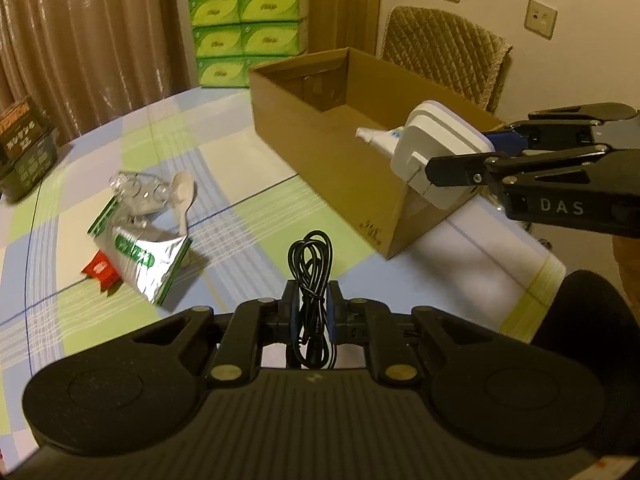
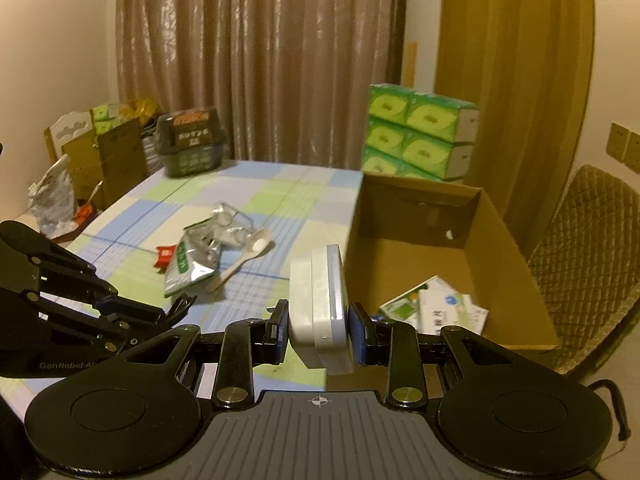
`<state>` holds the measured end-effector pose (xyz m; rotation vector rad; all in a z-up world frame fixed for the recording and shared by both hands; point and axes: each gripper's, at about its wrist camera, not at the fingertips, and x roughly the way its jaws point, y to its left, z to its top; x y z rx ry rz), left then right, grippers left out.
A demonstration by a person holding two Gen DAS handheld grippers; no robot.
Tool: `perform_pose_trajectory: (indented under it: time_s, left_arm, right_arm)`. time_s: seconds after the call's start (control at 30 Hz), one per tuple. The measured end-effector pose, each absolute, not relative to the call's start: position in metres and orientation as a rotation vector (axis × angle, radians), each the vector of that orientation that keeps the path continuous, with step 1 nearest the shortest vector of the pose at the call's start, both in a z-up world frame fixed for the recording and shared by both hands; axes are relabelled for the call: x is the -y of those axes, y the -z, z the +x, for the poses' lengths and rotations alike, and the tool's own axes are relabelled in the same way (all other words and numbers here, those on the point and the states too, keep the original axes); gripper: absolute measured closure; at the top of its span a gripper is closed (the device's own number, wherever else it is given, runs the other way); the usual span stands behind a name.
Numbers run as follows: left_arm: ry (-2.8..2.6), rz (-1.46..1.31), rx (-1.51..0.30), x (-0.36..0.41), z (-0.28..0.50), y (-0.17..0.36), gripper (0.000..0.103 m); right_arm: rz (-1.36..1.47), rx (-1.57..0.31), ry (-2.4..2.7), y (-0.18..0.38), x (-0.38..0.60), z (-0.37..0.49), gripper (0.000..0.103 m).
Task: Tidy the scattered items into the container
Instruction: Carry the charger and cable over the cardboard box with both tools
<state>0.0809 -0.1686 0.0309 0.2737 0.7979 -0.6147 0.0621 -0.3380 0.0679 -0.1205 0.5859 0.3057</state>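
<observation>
Lying scattered at the left of the checked table (image 1: 248, 184) are a foil pouch (image 1: 140, 260), a red packet (image 1: 100, 272) and a spoon (image 1: 182, 200), not yet tidied. Nearer, the left gripper (image 1: 311, 308) is clenched on a coiled black cable (image 1: 312, 264), lifted for carrying. Rightward, the right gripper (image 2: 318, 326) clamps a white device (image 2: 320, 304) edge-on at the cardboard box (image 1: 320, 148), probably for dropping in. Box contents are partly hidden; labels unreadable.
</observation>
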Motion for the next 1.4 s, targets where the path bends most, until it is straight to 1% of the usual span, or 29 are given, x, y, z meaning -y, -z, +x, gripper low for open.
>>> perform_pose_trajectory:
  time_s: [0.47, 0.77, 1.07, 1.4]
  left_arm:
    - [0.678, 0.267, -0.746, 0.226, 0.091, -0.053, 0.093]
    - [0.724, 0.269, -0.72, 0.27, 0.11, -0.063, 0.093]
    - [0.747, 0.256, -0.72, 0.303, 0.13, -0.063, 0.093]
    - [0.741, 0.207, -0.735, 0.317, 0.152, -0.057, 0.093]
  right_arm:
    - [-0.087, -0.546, -0.199, -0.087, 0.398, 0.082, 0.075]
    - [-0.086, -0.55, -0.157, -0.086, 0.43, 0.098, 0.075]
    - [-0.068, -0.559, -0.139, -0.08, 0.446, 0.113, 0.075]
    - [-0.062, -0.567, -0.132, -0.075, 0.453, 0.13, 0.075]
